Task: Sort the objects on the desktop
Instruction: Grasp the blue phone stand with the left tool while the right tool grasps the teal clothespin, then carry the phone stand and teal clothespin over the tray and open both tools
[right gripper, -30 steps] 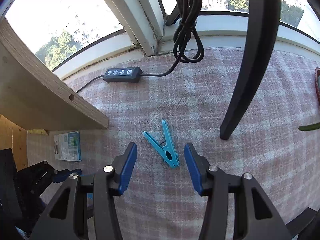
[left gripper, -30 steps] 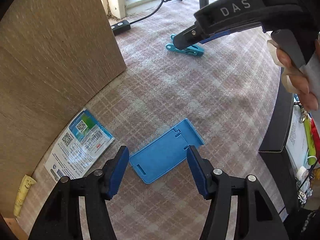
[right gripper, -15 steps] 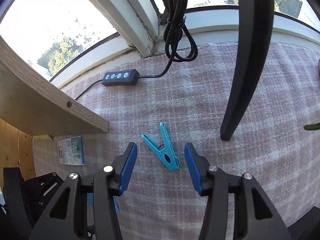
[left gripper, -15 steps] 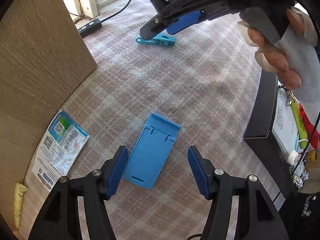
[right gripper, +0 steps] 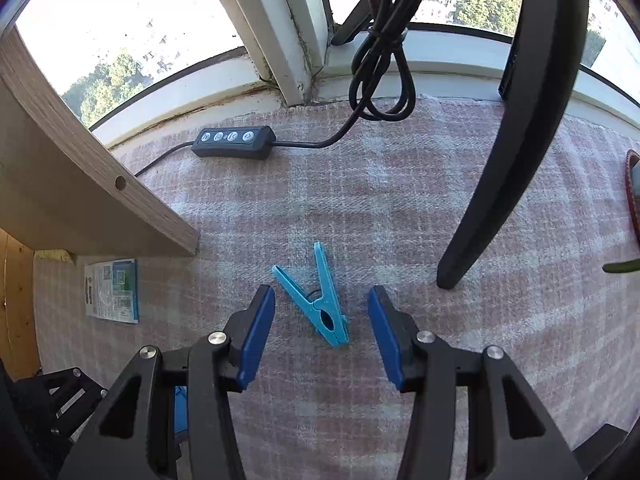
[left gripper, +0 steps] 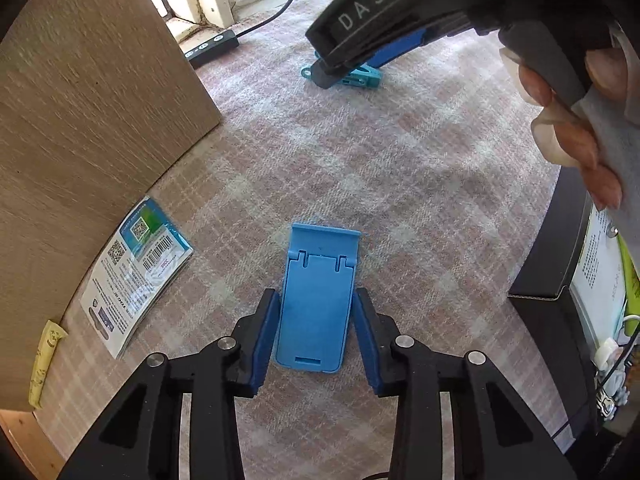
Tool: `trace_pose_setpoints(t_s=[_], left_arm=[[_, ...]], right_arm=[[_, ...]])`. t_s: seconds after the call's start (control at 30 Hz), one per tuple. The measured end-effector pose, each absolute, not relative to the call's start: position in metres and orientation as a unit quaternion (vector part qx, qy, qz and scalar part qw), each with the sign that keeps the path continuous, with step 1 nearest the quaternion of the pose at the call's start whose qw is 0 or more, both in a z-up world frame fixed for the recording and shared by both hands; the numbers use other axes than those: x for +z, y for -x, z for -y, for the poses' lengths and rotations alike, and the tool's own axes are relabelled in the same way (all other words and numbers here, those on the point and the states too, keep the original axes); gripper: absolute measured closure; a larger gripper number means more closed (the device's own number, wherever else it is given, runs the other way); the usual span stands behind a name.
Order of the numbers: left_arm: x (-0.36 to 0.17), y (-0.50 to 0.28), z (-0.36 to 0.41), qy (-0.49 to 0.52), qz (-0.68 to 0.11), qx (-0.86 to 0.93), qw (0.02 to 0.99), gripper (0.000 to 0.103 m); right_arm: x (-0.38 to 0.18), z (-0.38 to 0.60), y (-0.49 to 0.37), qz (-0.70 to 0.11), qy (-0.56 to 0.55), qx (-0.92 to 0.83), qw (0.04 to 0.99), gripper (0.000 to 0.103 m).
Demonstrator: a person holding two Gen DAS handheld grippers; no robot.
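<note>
Left wrist view, our left gripper [left gripper: 315, 330] just closed, pads against the blue phone stand [left gripper: 316, 300] flat on the plaid cloth [left gripper: 400, 184], our right gripper [right gripper: 321, 334] parted around the teal clothespin [right gripper: 318, 302], not touching.

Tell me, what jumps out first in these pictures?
The blue phone stand lies flat on the checked cloth, and the left gripper has just been closing on its long sides. Further back, a teal clothespin lies between the open jaws of the right gripper. A printed packet lies left of the stand.
</note>
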State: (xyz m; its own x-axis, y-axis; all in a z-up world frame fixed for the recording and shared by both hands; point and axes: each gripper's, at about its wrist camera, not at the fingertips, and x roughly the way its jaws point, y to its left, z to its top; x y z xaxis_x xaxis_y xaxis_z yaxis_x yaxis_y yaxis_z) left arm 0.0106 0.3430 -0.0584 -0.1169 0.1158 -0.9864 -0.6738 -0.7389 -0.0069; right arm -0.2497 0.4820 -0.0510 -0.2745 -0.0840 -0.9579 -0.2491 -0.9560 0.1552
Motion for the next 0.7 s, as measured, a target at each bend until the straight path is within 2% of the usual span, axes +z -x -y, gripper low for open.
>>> trace_pose_setpoints(t_s=[0.07,0.13,0.4,0.47,0.7], left_arm=[[-0.058,-0.012,-0.341,0.604,-0.224,0.715,0.271,0.068],[-0.058,-0.012,-0.338,0.609,-0.213,0.716,0.265,0.068],[-0.05,-0.016,-0.304,0.626,-0.177,0.719,0.244,0.069],[-0.043,-0.044,-0.271,0.623,-0.172,0.725,0.239,0.069],[-0.004,-0.07,-0.254,0.602,-0.164,0.745,0.235,0.069]], right_arm=[[-0.051,-0.477,0.248,-0.117,0.602,0.787,0.067,0.074],[-0.051,-0.476,0.245,-0.129,0.607,0.782,0.065,0.086],[-0.042,-0.471,0.222,-0.178,0.611,0.77,0.045,0.086],[-0.03,-0.469,0.214,-0.174,0.607,0.774,0.044,0.086],[0.024,-0.464,0.185,-0.188,0.578,0.793,0.026,0.086]])
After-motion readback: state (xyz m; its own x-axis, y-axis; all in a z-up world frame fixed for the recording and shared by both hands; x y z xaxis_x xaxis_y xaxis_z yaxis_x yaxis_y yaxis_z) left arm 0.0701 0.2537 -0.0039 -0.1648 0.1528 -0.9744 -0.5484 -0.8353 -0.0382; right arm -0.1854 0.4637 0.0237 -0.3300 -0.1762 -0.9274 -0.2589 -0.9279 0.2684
